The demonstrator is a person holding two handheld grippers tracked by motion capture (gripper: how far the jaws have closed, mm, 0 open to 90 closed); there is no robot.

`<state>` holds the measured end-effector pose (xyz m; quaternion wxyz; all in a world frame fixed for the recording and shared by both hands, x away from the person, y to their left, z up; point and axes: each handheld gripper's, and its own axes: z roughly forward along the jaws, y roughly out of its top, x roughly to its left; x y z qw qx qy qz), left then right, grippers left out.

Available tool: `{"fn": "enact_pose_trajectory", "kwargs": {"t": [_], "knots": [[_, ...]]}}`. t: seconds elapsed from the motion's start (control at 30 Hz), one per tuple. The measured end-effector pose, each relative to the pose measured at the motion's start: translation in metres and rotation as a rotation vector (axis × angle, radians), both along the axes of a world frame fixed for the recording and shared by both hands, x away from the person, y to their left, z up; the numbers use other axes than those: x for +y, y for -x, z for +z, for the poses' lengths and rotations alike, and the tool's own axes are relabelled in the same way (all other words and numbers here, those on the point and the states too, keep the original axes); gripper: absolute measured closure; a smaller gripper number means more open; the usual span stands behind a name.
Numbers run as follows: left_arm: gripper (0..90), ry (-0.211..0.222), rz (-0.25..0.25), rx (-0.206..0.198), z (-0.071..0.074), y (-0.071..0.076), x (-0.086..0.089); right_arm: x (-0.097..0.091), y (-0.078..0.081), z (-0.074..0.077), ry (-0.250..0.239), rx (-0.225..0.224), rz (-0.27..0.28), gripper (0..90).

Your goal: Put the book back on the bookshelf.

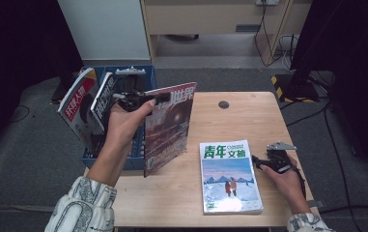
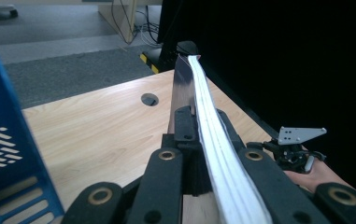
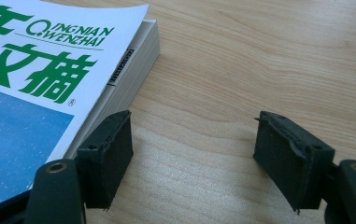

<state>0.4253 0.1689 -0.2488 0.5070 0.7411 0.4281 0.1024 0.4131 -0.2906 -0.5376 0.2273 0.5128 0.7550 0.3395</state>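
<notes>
1. High view. The left gripper (image 1: 135,100) was raised above the table's left edge, jaws clamped on the top edge of a dark-covered magazine (image 1: 164,128) that hung upright between the blue rack (image 1: 123,162) and the wooden table (image 1: 249,116). Two more magazines (image 1: 87,108) leaned in the rack just behind it. I judged the step in hand to be carrying this magazine between rack and table; which way, the pictures did not settle. The right gripper (image 1: 258,162) rested low on the table, just beside the right edge of a blue-and-white magazine (image 1: 230,176) that lay flat near the front.

2. Left gripper view. The jaws stood pinched nearly together on the magazine's (image 2: 199,107) page edge, with the white pages running up and away from them. The rack wall (image 2: 3,154) sat close at left, the tabletop (image 2: 96,126) below. The next move would call for a firm clamp and enough height for the hanging lower edge to clear the rack rim and the flat magazine.

3. Right gripper view. The jaws stood about half open with bare wood between them and nothing held. The left pad (image 3: 108,156) lay just beside the flat magazine's (image 3: 49,79) corner; whether it touched, I could not tell.
</notes>
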Motion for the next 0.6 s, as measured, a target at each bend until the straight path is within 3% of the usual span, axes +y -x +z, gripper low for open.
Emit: {"fn": "enact_pose_trajectory", "kwargs": {"t": [0.6], "knots": [[83.8, 0.01, 0.069, -0.013, 0.009, 0.008, 0.041, 0.002, 0.0, 0.0, -0.004, 0.006, 0.004, 25.2]]}}
